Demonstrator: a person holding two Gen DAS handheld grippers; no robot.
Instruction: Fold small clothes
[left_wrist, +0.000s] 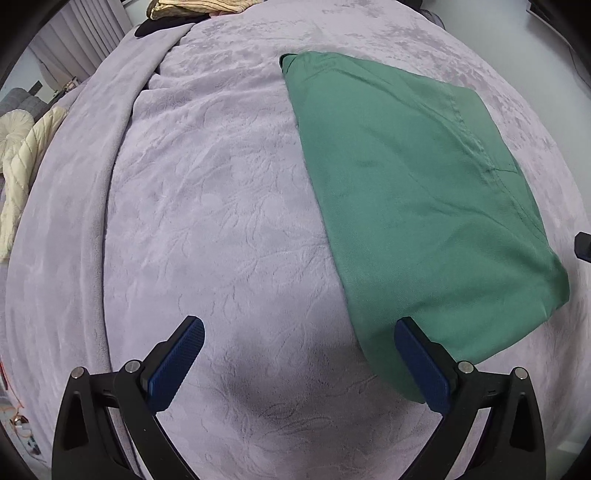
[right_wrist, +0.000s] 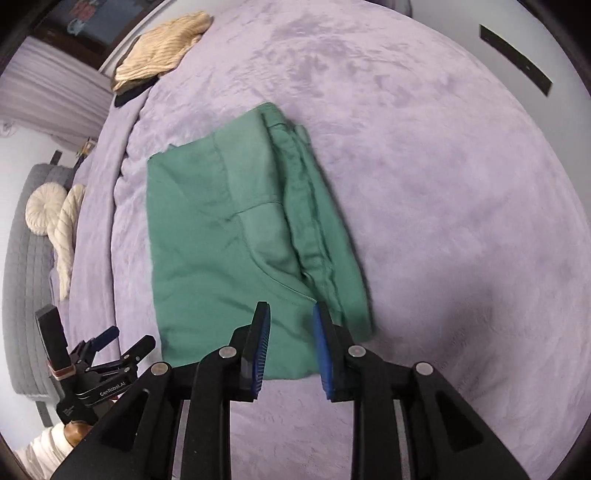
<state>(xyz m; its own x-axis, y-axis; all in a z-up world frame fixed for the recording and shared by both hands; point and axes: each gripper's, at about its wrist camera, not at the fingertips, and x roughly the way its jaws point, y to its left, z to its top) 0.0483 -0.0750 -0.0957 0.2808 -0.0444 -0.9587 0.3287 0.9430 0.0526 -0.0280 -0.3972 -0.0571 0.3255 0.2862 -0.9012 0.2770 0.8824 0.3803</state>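
Folded green garment (right_wrist: 240, 251) flat beneath right tool (right_wrist: 290, 314) — jaws parted, nothing gripped.

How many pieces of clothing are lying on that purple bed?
3, as far as I can tell: the folded green garment in the middle, and a beige knit on a dark item at the far corner. More may lie out of view.

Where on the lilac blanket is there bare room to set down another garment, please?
Bare: the lilac blanket right of the folded green garment, and between it and the blanket's turned-back fold. Crowded: the far corner, under the cream knitted garment.
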